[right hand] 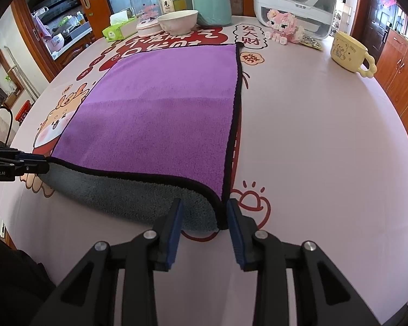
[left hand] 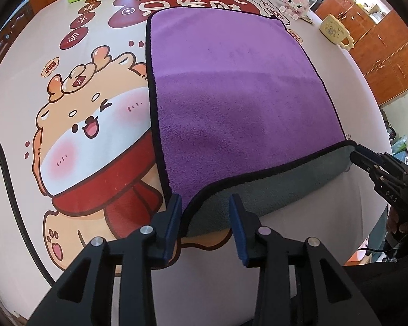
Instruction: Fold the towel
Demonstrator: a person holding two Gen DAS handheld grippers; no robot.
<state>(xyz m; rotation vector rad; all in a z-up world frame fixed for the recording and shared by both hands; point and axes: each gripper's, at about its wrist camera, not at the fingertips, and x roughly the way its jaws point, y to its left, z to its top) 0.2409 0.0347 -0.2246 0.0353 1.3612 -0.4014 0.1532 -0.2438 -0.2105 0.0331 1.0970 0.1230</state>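
Towel [left hand: 231, 87], purple on the upper face and grey on the underside with black edge binding, lies spread on the round worktop [left hand: 353, 108] and fills the centre of both views. Its near edge is raised off the surface, so the grey underside shows as a band across the lower middle of each frame.

Left gripper [left hand: 205, 222] sits at the lower centre of the left wrist view. Its blue-padded fingers [left hand: 174, 217] are spread apart, one on each side of the near left corner of the towel; the jaws are released, not clamped on the fabric. In the right wrist view the same gripper [right hand: 38, 163] appears at the left edge, at that corner.

Right gripper [right hand: 204, 222] sits at the lower centre of the right wrist view. Its fingers [right hand: 235, 225] are likewise spread, straddling the near right corner, and the jaws are released. In the left wrist view it [left hand: 356, 157] appears at the right edge, touching the raised corner.

Worktop cover carries a cartoon animal print [left hand: 79, 125] to the left of the towel. At the top of the right wrist view stand a white bowl [right hand: 178, 21], a green tissue pack [right hand: 117, 31], a pink block figure [right hand: 283, 25] and a yellow mug [right hand: 349, 53].
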